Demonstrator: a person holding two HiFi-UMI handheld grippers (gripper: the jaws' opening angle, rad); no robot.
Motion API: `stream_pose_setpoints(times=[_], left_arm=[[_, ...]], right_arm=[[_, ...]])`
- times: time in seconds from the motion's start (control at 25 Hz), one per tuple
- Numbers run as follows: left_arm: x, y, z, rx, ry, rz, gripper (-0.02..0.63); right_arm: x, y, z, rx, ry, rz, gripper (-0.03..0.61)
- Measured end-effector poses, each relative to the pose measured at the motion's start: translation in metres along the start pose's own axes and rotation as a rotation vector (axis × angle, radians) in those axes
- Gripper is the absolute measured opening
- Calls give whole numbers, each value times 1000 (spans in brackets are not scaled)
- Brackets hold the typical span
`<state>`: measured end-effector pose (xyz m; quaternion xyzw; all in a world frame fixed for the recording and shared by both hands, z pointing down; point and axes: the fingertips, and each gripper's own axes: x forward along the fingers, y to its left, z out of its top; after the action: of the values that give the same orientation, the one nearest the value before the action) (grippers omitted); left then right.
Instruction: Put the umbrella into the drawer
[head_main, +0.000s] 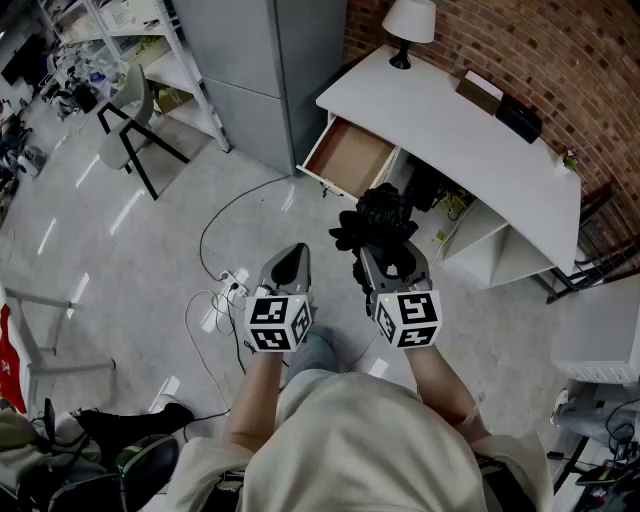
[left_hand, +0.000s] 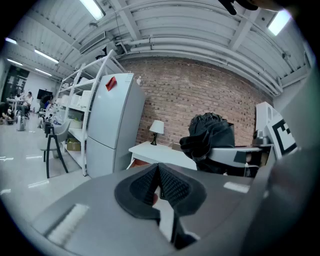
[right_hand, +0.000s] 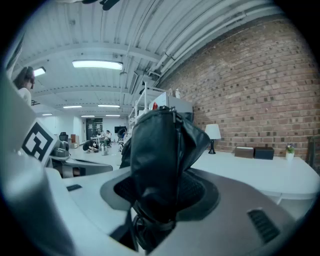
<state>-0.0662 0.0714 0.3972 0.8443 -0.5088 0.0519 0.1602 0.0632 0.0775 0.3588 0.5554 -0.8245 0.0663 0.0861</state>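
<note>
A folded black umbrella stands between the jaws of my right gripper, which is shut on it. The umbrella also shows at the right of the left gripper view. My left gripper hangs beside it to the left, shut with nothing held, its ribbed pads pressed together. The wooden drawer stands pulled out of the white desk, ahead of both grippers and apart from the umbrella. Both grippers are held over the grey floor.
A table lamp and dark boxes sit on the desk against the brick wall. A grey cabinet stands left of the drawer. A black chair is farther left. Cables and a power strip lie on the floor.
</note>
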Motion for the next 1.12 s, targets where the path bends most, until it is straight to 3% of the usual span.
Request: stream_pose_setpoints(times=[0.28,0.48,1.12], left_arm=[[-84,-99,-57,-26,13,47,11],[-126,-136,-78,-37,18,60,11],[-138,-181,-73,-16,-13,61,11]], right_arm=[[-132,-9,-40,-9,21,30,204],[-194,-6,-50,-11,16,52,204],[-234,-24,-38,14,-48,82,206]])
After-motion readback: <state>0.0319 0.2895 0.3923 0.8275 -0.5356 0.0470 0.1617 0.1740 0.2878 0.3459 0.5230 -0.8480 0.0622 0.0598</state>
